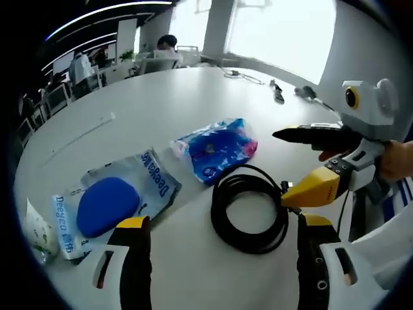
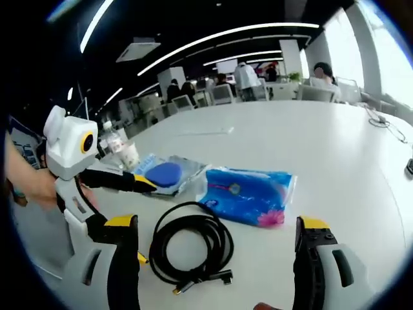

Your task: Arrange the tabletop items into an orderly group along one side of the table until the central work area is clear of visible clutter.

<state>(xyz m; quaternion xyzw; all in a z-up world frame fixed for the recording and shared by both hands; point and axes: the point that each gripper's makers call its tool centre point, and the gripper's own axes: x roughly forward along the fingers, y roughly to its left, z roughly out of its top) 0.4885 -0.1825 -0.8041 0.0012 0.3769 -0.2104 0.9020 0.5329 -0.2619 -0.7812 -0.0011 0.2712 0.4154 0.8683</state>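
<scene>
White round tabletop [image 1: 161, 103] seen from both grippers, in a bright open office.

Left gripper view:
- Left gripper [image 1: 219, 258] at 6 o'clock, black jaws with yellow tips spread wide apart, nothing between them, held over the table.
- Coiled black cable [image 1: 248, 210] lying flat just past the jaws, toward 5 o'clock from centre.
- Blue printed packet [image 1: 216, 148] at the cable's 11 o'clock, close to touching the coil.
- Clear packet holding a blue oval pad [image 1: 110, 203] at 8 o'clock, apart from the blue printed packet.
- Small white pack [image 1: 37, 232] at the far 8 o'clock edge, partly cut off.
- Right gripper [image 1: 303, 194] reaching in from 3 o'clock, one yellow tip at the coil's rim; whether touching, cannot tell. Other jaw dark, higher up; jaws apart, gripping nothing.
- Dark small items and a thin lead [image 1: 277, 90] far off at 1 o'clock.

Right gripper view:
- Right gripper [image 2: 216, 258] at 6 o'clock, jaws wide open and empty.
- Coiled black cable [image 2: 190, 248] between the jaws, nearer the 7 o'clock one, plug ends at its near side.
- Blue printed packet [image 2: 248, 194] just beyond the coil at centre.
- Clear packet with the blue pad [image 2: 168, 174] at 10 o'clock, the left gripper's yellow tip [image 2: 145, 183] over its edge.
- Cup [image 2: 129, 155] and bottle [image 2: 115, 139] behind, at 10 o'clock.
</scene>
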